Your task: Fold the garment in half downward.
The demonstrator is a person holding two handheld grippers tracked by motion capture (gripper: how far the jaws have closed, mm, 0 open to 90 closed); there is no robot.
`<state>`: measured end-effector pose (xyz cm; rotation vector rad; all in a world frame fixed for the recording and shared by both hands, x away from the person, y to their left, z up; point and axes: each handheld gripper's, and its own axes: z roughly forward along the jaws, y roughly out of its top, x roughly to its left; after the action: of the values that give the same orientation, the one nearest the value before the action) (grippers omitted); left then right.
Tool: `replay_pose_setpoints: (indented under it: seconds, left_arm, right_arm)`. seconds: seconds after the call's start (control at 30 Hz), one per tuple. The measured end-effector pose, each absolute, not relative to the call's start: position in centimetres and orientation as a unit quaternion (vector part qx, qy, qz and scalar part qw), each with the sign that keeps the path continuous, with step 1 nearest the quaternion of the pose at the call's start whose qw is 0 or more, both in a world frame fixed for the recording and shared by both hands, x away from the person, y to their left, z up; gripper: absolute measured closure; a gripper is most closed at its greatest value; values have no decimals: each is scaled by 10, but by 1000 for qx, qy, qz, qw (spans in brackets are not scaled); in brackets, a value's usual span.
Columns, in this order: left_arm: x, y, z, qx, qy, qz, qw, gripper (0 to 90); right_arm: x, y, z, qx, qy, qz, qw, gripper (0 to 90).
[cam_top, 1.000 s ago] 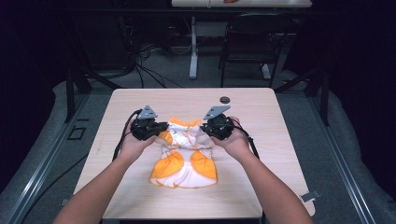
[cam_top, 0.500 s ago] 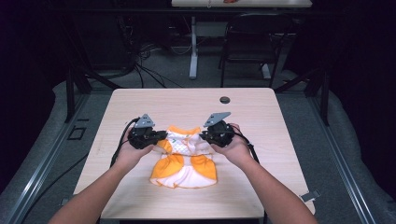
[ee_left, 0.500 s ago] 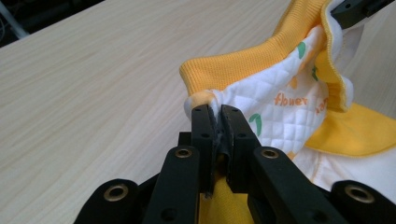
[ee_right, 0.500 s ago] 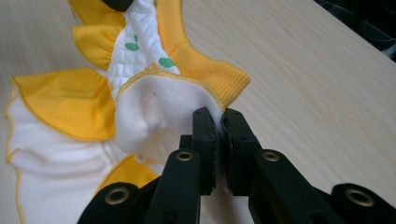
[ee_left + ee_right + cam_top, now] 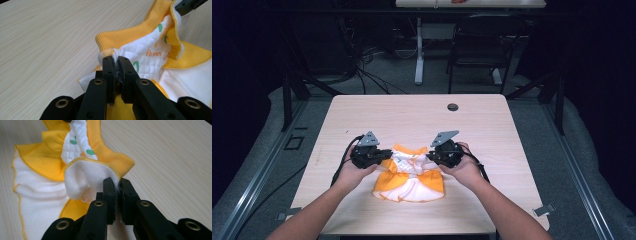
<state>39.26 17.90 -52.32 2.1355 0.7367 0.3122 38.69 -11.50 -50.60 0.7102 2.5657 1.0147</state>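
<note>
A small yellow and white quilted garment (image 5: 411, 175) lies near the front of the wooden table (image 5: 412, 120). My left gripper (image 5: 385, 156) is shut on its left upper corner; in the left gripper view the jaws (image 5: 116, 62) pinch the white quilted cloth (image 5: 147, 52) just below the yellow ribbed band. My right gripper (image 5: 430, 156) is shut on the right upper corner; in the right gripper view its jaws (image 5: 117, 183) clamp the fleecy white edge of the garment (image 5: 82, 177) beside the yellow band. The top edge hangs slack between the two grippers, and the skirt part rests on the table.
A small dark round disc (image 5: 453, 107) sits at the back of the table. A chair (image 5: 477, 45) and a table leg (image 5: 419, 50) stand on the floor beyond. Metal rails (image 5: 262, 170) run along both sides of the table.
Both hands have come toward the front edge of the table and sunk a little, dragging the garment with them. The grips have stayed the same.
</note>
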Motion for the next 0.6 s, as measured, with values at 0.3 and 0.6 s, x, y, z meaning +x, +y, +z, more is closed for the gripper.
replay_pose_setpoints:
  seconds: [0.3,0.6]
  left_arm:
    - [376,178,-535,859,277,117,414,839]
    - [360,185,-543,861,267,108,419,817]
  right_arm:
    - [373,-115,-518,239,897,347,132,826]
    - [355,-115,-525,233,900,351,114,780]
